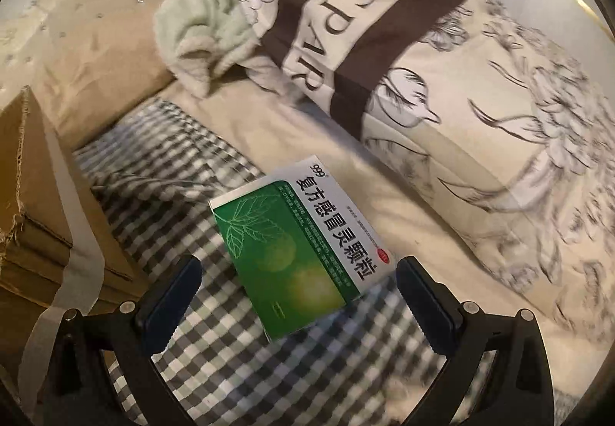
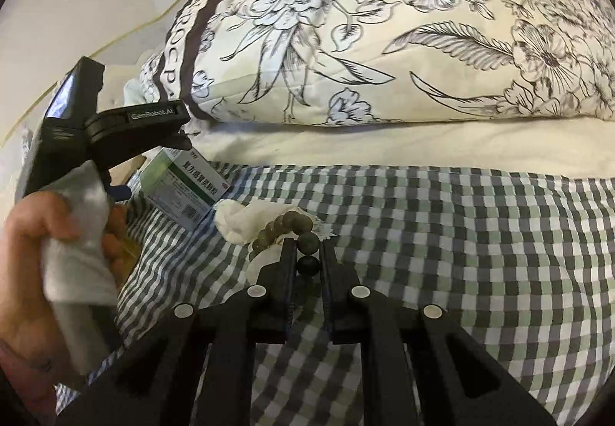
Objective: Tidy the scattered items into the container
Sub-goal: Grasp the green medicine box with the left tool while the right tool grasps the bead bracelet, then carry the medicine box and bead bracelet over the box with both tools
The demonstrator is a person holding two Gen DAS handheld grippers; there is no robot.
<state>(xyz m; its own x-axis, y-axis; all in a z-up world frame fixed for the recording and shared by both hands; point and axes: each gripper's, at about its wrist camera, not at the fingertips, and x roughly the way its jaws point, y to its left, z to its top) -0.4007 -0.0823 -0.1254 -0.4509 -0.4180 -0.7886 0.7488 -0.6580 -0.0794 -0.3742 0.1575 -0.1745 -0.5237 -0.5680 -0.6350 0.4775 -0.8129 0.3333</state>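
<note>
A green-and-white medicine box (image 1: pixel 300 253) lies tilted on the checked sheet (image 1: pixel 215 368). My left gripper (image 1: pixel 300 268) stands open around it, and neither pad presses on it. The right wrist view shows the left gripper (image 2: pixel 180 134) from the side, just above the medicine box (image 2: pixel 184 188). My right gripper (image 2: pixel 307 247) is shut on a bracelet of dark green beads (image 2: pixel 303 226), one bead wedged between the fingers. The bracelet rests on a crumpled white tissue (image 2: pixel 242 222). A brown cardboard box (image 1: pixel 38 214) stands at the left edge.
A floral quilt (image 2: pixel 423 42) is bunched along the back of the bed, with a pale green towel (image 1: pixel 203 38) beside it. A person's hand (image 2: pixel 34 234) with a white cloth wrapped in it holds the left gripper's handle.
</note>
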